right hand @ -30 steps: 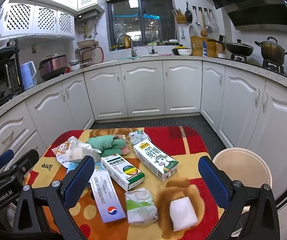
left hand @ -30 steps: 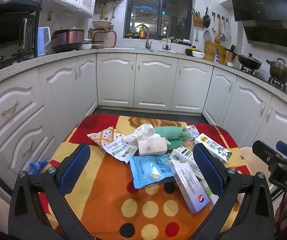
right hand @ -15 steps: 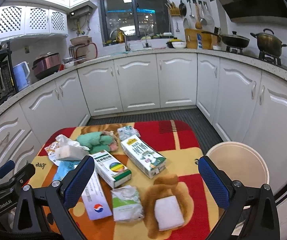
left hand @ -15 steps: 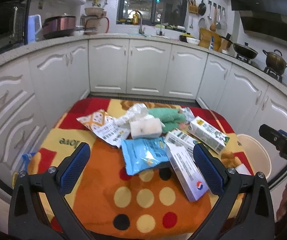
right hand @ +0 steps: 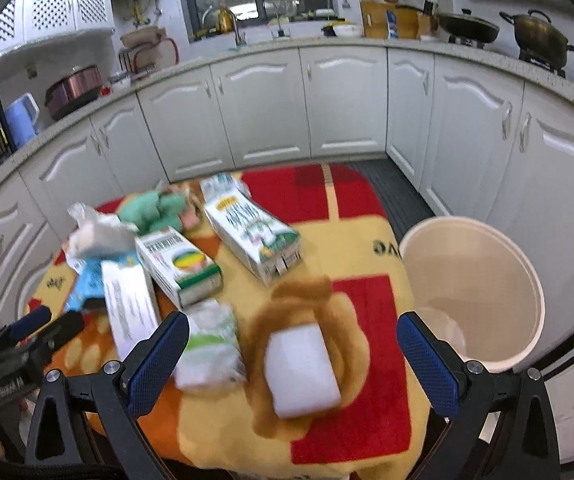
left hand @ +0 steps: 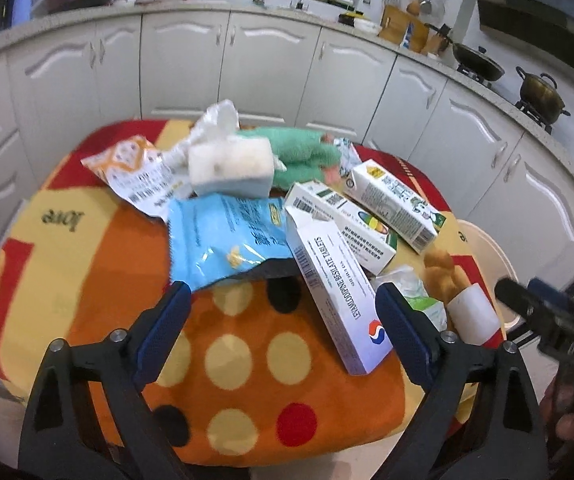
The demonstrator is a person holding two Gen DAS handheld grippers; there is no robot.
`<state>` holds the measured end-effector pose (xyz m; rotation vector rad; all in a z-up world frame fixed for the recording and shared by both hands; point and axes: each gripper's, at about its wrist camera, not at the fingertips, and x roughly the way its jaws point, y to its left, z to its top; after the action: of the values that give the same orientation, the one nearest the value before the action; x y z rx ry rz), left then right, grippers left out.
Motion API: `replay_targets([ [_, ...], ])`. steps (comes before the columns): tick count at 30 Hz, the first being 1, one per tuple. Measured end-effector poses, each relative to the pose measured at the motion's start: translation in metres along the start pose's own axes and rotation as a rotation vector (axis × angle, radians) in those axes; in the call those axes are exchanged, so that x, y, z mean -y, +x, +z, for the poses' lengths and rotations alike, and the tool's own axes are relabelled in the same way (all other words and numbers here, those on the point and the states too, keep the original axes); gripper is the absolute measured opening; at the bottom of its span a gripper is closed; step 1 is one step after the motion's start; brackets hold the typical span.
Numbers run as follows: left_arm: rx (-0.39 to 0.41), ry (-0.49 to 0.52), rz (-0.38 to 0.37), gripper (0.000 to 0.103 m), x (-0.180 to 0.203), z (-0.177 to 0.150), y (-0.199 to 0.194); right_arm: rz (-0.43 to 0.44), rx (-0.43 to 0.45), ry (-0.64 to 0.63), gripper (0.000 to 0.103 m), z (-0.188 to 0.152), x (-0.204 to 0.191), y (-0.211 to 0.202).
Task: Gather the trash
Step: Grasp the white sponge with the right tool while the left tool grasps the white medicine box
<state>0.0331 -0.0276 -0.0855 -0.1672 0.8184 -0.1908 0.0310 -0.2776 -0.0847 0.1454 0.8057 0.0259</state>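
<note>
- While both tools hang tilted down over the litter, nothing is gripped: the left gripper [left hand: 279, 312] has just been closing a little yet stands wide, with only the end of the long white tablet box [left hand: 337, 292] and a corner of the blue snack packet [left hand: 227, 240] lying beneath its gap, apparently untouched.
- The right gripper [right hand: 291, 344] gapes wide and empty; the white foam block [right hand: 303, 372] lies between its jaws, the crumpled tissue pack [right hand: 207, 348] just inside its left jaw.
- The cream bin [right hand: 475, 292] stands just beyond the right jaw, off the table's edge.
- Risk: the tablet box sits overlapped by the packet and beside the green-and-white carton [left hand: 343, 224], so a closing left jaw may snag two things, or nudge the box off the blanket [left hand: 247, 360].
- Risk: the foam block is soft and may squash and slip out short of the bin.
- Risk: the two tools are near each other and could collide.
</note>
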Motion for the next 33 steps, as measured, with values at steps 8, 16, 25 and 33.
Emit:
replay_targets([
  [8, -0.029, 0.042, 0.024, 0.093, 0.014, -0.001, 0.022, 0.005, -0.083, 0.034, 0.103, -0.017, 0.016, 0.023],
  [16, -0.071, 0.026, 0.030, 0.079, 0.018, 0.000, 0.046, 0.033, -0.109, 0.065, 0.103, -0.023, 0.024, 0.036],
  [25, -0.090, 0.008, -0.045, 0.059, 0.020, 0.001, 0.054, 0.046, -0.138, 0.057, 0.089, -0.027, 0.025, 0.047],
  [33, -0.067, 0.050, -0.061, 0.036, 0.024, 0.001, 0.041, 0.098, -0.125, 0.046, 0.045, -0.027, 0.022, 0.044],
])
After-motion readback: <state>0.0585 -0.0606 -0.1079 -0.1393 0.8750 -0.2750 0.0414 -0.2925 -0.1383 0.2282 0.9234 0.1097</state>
